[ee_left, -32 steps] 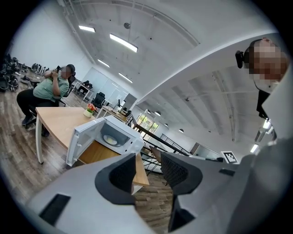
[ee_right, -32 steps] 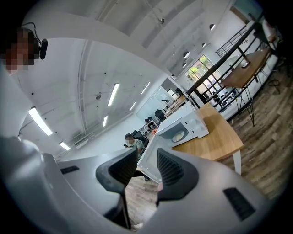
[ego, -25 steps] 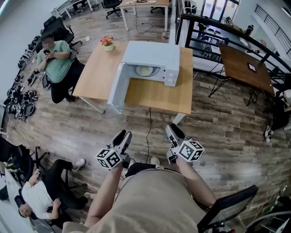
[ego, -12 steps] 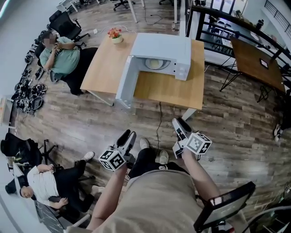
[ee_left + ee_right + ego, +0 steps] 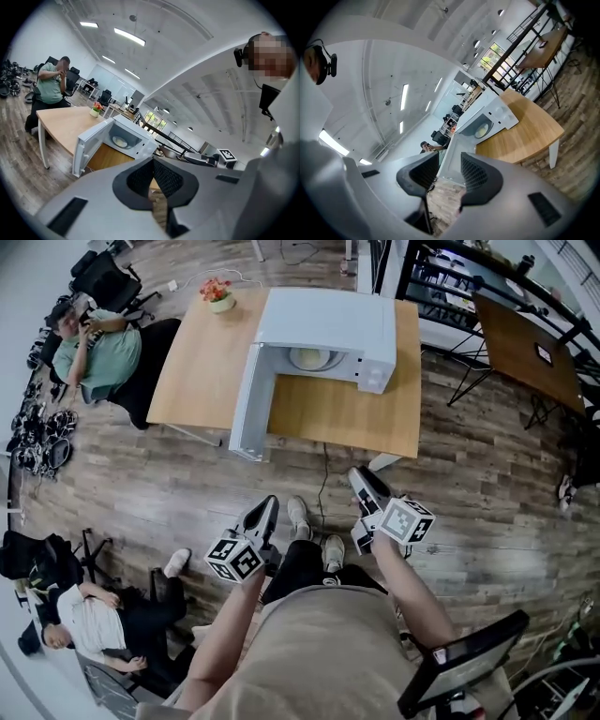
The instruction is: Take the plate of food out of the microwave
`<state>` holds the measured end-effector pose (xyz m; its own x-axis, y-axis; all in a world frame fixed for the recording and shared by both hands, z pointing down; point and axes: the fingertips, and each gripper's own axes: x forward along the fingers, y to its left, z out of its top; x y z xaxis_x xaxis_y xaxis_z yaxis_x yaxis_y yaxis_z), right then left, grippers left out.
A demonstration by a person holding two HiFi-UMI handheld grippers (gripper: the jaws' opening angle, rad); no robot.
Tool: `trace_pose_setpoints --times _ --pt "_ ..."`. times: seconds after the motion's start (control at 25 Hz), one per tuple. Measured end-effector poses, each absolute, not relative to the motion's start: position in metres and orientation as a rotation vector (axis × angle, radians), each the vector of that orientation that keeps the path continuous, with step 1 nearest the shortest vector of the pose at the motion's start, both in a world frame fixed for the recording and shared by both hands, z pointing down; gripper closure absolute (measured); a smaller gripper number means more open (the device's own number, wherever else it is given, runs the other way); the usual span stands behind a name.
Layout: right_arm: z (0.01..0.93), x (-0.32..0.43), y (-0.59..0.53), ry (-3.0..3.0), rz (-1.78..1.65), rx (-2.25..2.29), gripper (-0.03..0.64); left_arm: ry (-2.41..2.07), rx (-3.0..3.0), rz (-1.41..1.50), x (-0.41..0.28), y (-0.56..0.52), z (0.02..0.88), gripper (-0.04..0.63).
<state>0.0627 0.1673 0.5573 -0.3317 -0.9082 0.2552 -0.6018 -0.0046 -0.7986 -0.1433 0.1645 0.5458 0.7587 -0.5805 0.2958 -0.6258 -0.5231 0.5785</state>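
Approach step: microwave [image 5: 319,324] door open, plate [image 5: 309,357] inside, well ahead. Left tongs [image 5: 265,509] closed, empty; right tongs [image 5: 362,480] apart, empty. Next I close in, open left.

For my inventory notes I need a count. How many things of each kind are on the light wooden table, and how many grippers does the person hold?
Microwave: 1, with its door open
Plate of food: 1, inside the microwave
Flower pot: 1
Grippers: 2, the left gripper and the right gripper
Total: 5
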Motion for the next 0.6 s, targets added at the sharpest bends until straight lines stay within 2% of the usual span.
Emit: trace_pose_setpoints --times 0.6 --pt "0.554 0.055 0.040 1.873 -1.244 -1.688 0.485 -0.755 2.296 0.158 -0.139 0.027 0.552 0.592"
